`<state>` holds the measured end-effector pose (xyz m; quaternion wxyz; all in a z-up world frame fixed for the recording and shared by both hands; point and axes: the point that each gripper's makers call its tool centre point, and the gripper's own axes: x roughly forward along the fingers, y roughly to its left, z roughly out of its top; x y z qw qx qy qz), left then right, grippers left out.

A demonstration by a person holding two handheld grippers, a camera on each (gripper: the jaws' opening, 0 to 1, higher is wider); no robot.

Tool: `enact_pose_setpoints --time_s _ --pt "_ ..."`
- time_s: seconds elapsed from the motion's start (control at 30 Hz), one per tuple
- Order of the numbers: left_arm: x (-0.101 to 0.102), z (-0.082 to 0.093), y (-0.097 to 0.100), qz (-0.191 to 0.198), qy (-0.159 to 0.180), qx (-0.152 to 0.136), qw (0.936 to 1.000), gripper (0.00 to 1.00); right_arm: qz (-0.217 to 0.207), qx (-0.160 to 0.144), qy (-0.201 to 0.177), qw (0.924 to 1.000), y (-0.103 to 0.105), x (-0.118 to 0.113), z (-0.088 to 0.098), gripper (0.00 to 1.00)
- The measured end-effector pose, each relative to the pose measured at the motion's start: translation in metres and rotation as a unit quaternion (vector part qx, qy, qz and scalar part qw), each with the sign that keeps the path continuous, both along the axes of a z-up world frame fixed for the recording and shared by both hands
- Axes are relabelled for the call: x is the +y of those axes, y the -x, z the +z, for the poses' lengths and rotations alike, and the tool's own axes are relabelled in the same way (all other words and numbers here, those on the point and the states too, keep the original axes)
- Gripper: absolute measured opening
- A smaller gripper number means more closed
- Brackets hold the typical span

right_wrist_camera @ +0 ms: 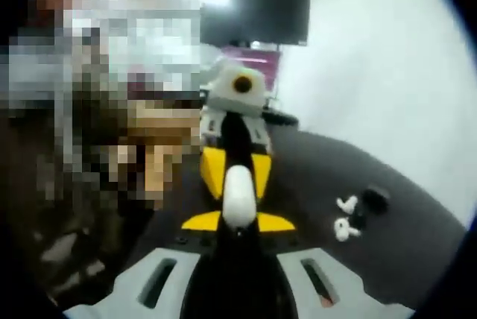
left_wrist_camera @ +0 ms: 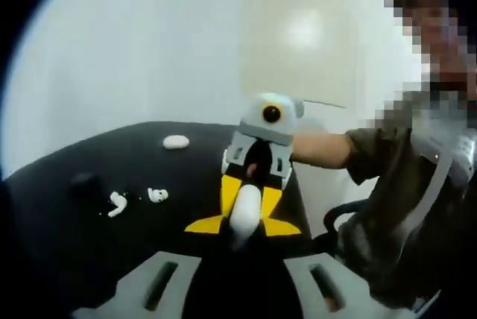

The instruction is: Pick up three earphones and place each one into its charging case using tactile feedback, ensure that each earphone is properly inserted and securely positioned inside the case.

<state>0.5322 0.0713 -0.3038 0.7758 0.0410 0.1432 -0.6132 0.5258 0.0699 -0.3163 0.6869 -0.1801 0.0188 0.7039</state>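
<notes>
left gripper (right_wrist_camera: pixel 237 168) | jaws clamp white case (right_wrist_camera: pixel 238 197) | right gripper (left_wrist_camera: pixel 246 198) | jaws clamp same case (facing, level)

From my left claw's view, the right claw (left_wrist_camera: pixel 244 215) faces me across the bench (left_wrist_camera: pixel 112 244), with a charging case (left_wrist_camera: pixel 245 211) between its fingers. Left of it two earphones (left_wrist_camera: pixel 118 203) (left_wrist_camera: pixel 157 195) lie near each other, a dark case (left_wrist_camera: pixel 86 184) just beyond them and another case (left_wrist_camera: pixel 176 141) farther back. From my right claw's view, the left claw (right_wrist_camera: pixel 238 200) stands opposite, touching the charging case (right_wrist_camera: pixel 238 198); the earphones (right_wrist_camera: pixel 346 204) (right_wrist_camera: pixel 342 229) lie to its right.
</notes>
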Motion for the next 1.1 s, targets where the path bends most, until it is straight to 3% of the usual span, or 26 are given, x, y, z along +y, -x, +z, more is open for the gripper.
enact_pose_setpoints --time_s 0.03,0.1,0.27,0.3,0.37,0.4,0.47,0.57,0.7,0.83,0.93,1.0,1.03,1.1 --pt "0.001 0.0 0.001 0.005 0.01 0.031 0.9995 0.15 0.0 -0.002 -0.001 1.0 0.0 0.0 0.0 0.17" --pt "0.001 0.002 0.001 0.004 0.019 0.061 0.9979 0.16 0.003 -0.014 -0.002 0.9999 0.001 0.001 0.0 0.17" --pt "0.001 0.005 0.002 -0.002 0.037 0.091 0.9952 0.17 0.003 -0.03 -0.005 0.9995 0.001 0.001 0.001 0.17" --pt "0.001 0.006 0.003 -0.002 0.042 0.093 0.9948 0.17 0.003 -0.031 -0.005 0.9995 0.0 0.001 0.001 0.17" --pt "0.002 0.024 -0.002 0.012 0.096 0.086 0.9916 0.15 0.005 -0.034 -0.007 0.9994 0.001 0.001 0.002 0.17" --pt "0.009 0.028 -0.013 0.041 0.107 0.067 0.9911 0.14 0.005 -0.036 -0.006 0.9993 0.001 0.001 0.001 0.17" --pt "0.019 0.036 -0.026 0.071 0.139 0.066 0.9856 0.14 0.003 -0.027 -0.006 0.9996 0.0 0.001 0.002 0.17" --pt "0.018 0.035 -0.021 0.059 0.133 0.047 0.9882 0.2 0.0 -0.004 -0.006 1.0 -0.002 0.001 0.001 0.17" --pt "0.015 0.019 -0.01 0.036 0.089 0.065 0.9933 0.28 -0.003 0.06 -0.004 0.9982 -0.004 0.001 0.0 0.17" --pt "0.01 0.007 -0.008 0.032 0.06 0.071 0.9951 0.26 0.002 0.069 -0.004 0.9976 -0.005 0.0 0.0 0.17" --pt "0.001 -0.012 -0.001 0.019 0.01 0.072 0.9972 0.26 0.009 0.027 -0.001 0.9996 -0.001 0.001 0.001 0.17" --pt "-0.007 -0.02 0.003 0.012 -0.016 0.057 0.9981 0.24 0.011 0.032 0.001 0.9994 0.001 0.004 0.001 0.17" --pt "-0.01 -0.017 0.004 0.002 -0.01 0.041 0.9991 0.21 0.012 0.028 0.012 0.9994 0.0 0.003 -0.002 0.17" --pt "-0.006 -0.016 0.004 0.005 -0.007 0.056 0.9984 0.16 0.01 0.046 0.002 0.9989 -0.001 0.005 0.0 0.17"
